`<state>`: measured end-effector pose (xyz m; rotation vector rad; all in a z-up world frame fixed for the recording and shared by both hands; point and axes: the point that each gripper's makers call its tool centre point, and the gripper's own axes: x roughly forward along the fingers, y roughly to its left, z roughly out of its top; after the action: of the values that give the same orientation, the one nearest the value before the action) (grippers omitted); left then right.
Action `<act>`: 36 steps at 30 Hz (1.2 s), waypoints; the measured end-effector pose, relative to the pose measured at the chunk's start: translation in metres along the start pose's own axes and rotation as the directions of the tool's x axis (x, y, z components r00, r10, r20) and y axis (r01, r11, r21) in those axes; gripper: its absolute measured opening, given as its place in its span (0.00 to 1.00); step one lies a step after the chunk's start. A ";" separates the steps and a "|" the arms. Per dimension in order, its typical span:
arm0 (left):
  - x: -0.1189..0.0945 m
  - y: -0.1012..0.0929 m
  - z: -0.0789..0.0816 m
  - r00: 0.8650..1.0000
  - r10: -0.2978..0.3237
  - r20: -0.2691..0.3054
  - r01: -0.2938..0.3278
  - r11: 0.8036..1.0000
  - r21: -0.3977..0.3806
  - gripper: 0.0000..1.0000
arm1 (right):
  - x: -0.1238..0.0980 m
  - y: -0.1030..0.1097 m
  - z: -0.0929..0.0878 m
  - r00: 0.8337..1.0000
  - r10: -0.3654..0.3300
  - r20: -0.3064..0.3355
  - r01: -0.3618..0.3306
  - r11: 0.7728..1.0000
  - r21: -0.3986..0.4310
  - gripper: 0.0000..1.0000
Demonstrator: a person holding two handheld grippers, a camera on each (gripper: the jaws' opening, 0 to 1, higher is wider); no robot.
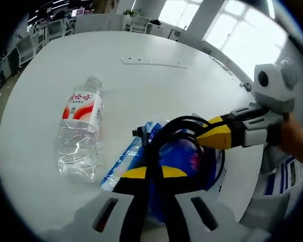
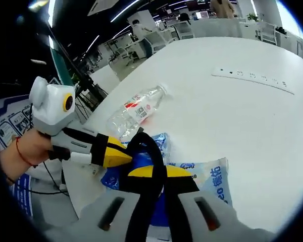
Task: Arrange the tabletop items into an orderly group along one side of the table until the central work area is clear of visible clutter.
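A black cable [image 1: 178, 122] lies looped over a blue and white packet [image 1: 184, 154] just ahead of me. My left gripper [image 1: 155, 172] is shut on the cable's near part. My right gripper [image 1: 204, 137] comes in from the right, its yellow fingertips closed on the loop. In the right gripper view, that gripper [image 2: 159, 172] is shut where the black cable [image 2: 147, 143] crosses the packet [image 2: 209, 179], and my left gripper [image 2: 125, 154] pinches the loop from the left. A clear water bottle [image 1: 81, 132] with a red label lies on its side to the left of the packet.
The white table [image 1: 141, 91] stretches away bare beyond the packet. A white power strip [image 1: 154, 62] lies flat at its far side, also seen as the strip [image 2: 252, 78] at right. The bottle [image 2: 135, 111] lies near the table's edge. Office chairs and desks stand beyond.
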<state>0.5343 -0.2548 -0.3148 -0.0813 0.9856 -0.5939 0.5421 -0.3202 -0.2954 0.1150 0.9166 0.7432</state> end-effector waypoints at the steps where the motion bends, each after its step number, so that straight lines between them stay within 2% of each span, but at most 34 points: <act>1: -0.001 0.000 0.001 1.000 0.001 0.003 -0.001 1.000 0.001 0.04 | -0.001 0.001 0.001 1.000 0.001 0.002 -0.001 1.000 -0.003 0.03; 15: -0.001 0.002 -0.001 1.000 0.011 0.017 -0.011 1.000 0.011 0.05 | -0.001 0.004 0.002 1.000 0.019 0.010 -0.019 1.000 -0.012 0.03; 19: 0.002 0.003 -0.003 1.000 0.021 0.011 -0.021 1.000 0.020 0.06 | 0.000 0.007 0.003 0.999 0.042 0.014 -0.042 0.999 0.020 0.03; 24: 0.005 0.003 -0.006 1.000 0.027 0.004 -0.027 0.999 0.044 0.06 | 0.001 0.007 -0.001 0.999 0.041 0.010 -0.041 0.999 -0.004 0.03; 26: 0.006 0.003 -0.005 1.000 0.029 0.003 -0.029 0.999 0.042 0.06 | 0.003 0.003 -0.003 1.000 0.027 0.005 -0.027 0.999 -0.034 0.04; 36: 0.007 0.003 -0.005 1.000 0.028 0.000 -0.028 0.999 0.026 0.05 | 0.006 -0.002 -0.007 1.000 0.010 -0.018 -0.011 0.997 -0.073 0.05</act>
<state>0.5341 -0.2547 -0.3241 -0.0443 0.9775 -0.5813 0.5405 -0.3194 -0.3048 0.0492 0.9047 0.7879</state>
